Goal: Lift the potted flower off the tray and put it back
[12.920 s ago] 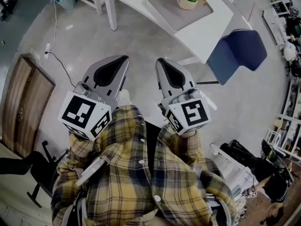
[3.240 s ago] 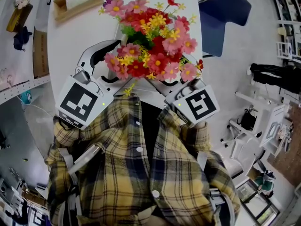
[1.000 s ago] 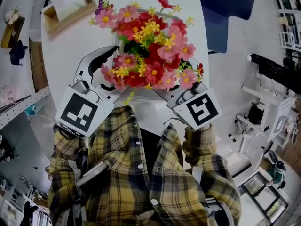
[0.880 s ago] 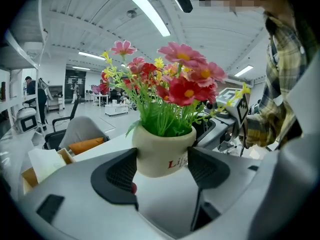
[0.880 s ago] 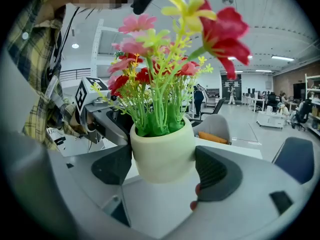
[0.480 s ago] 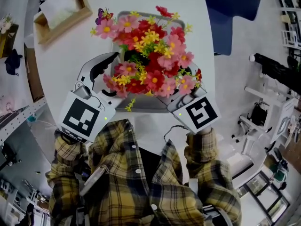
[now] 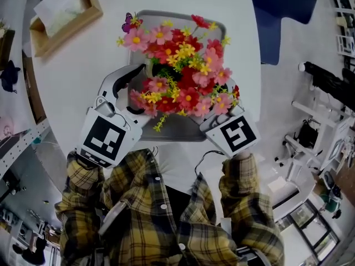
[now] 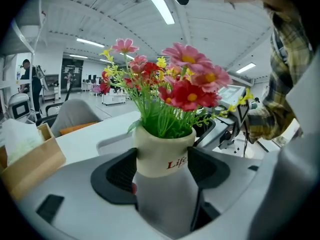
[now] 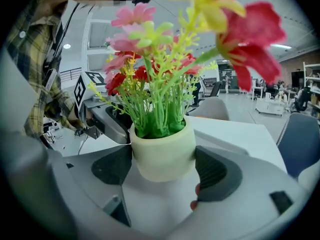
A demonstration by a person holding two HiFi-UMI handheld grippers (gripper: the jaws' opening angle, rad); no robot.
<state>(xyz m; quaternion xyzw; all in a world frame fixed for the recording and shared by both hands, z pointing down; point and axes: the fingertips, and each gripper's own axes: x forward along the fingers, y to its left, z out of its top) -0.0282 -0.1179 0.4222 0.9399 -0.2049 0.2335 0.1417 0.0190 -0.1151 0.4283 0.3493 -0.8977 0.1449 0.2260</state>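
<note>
My left gripper [image 8: 162, 166] and right gripper [image 9: 162, 170] are both clenched on the potted flower [image 7: 180, 71], 1 from each side, pads pressed against its cream wall. It hangs over the grey tray [image 7: 169, 131] on the white table [image 7: 77, 76]; I cannot tell whether its base touches. The risk I see is letting 1 grip go before the base is seated, which would tip the top-heavy bouquet. An uneven squeeze could also let the smooth wall slip. Compared with 3.2 s ago, the blooms look smaller and sit over the tray, not at the table's near edge.

potted flower [image 7: 183, 65] over tray [image 7: 183, 129] — box [image 7: 61, 13] left
</note>
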